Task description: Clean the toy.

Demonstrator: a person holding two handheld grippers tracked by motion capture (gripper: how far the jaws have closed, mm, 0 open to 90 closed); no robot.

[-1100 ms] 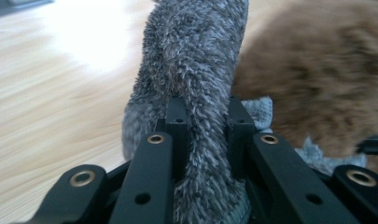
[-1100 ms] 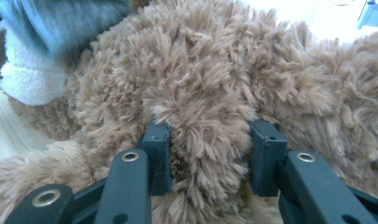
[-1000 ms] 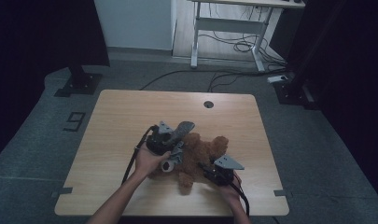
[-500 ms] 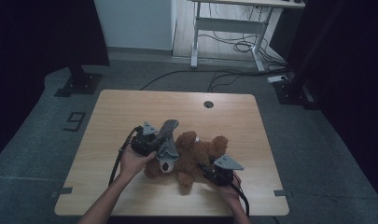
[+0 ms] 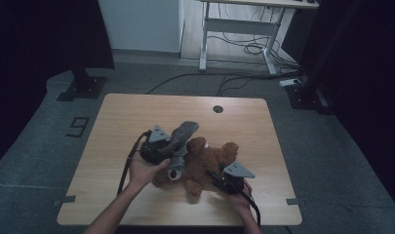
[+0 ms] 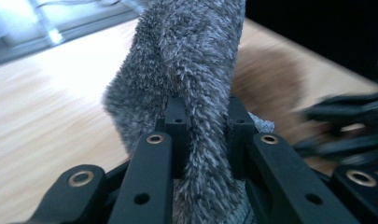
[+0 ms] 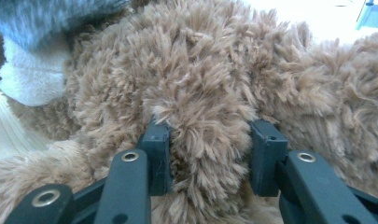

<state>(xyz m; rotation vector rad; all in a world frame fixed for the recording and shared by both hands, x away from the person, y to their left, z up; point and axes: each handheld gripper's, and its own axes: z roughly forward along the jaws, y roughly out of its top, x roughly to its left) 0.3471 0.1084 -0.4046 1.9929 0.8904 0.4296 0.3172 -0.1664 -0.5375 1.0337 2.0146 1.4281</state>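
High view: teddy bear (image 5: 205, 163) lies on table (image 5: 127, 122), near front edge. Right hand-held gripper (image 5: 223, 181) pinches brown fur, likely anchoring bear. Left hand-held gripper (image 5: 178, 146) pinches grey fuzzy sock (image 5: 183, 134), lifted above bear, probably to pull it free.

Lay sprawled on the wooden table (image 5: 136, 122): brown plush teddy bear (image 5: 207, 163), with fuzzy grey sock (image 5: 180, 136) lifted slanting above its head.
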